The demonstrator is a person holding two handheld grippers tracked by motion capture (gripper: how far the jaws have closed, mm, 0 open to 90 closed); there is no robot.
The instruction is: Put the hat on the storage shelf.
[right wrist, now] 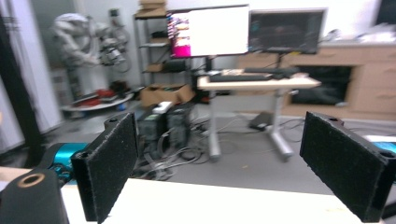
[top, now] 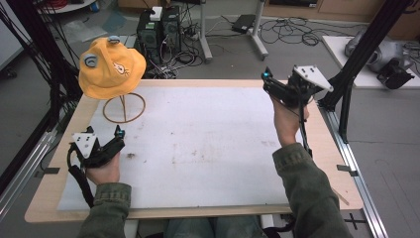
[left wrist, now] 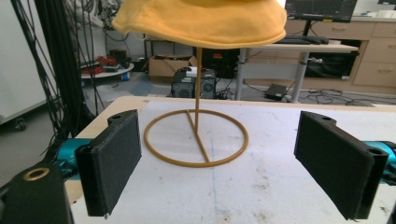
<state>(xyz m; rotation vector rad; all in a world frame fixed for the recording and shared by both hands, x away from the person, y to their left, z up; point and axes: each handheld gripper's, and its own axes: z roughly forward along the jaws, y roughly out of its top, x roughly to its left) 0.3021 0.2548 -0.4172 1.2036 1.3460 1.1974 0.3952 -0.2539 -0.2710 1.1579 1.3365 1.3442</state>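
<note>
The yellow hat [top: 112,67] is sitting on top of the wire stand [top: 123,107] at the table's far left corner, and the left gripper [top: 119,133] is waiting just short of the stand's ring base, jaws spread wide and empty, aiming straight at its upright rod. The right gripper [top: 268,78], also gaping empty, is hanging well away from the stand, so the left is clearly nearer, with the hat lying above and beyond its jaws.

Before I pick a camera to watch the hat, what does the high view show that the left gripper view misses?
High view: the yellow hat's crown with its patches, both hands, the right tool raised at the table's far right edge, and the left tool low near the stand. Left gripper view: its open pads and the hat's underside. Both: hat, ring base, white mat.
</note>
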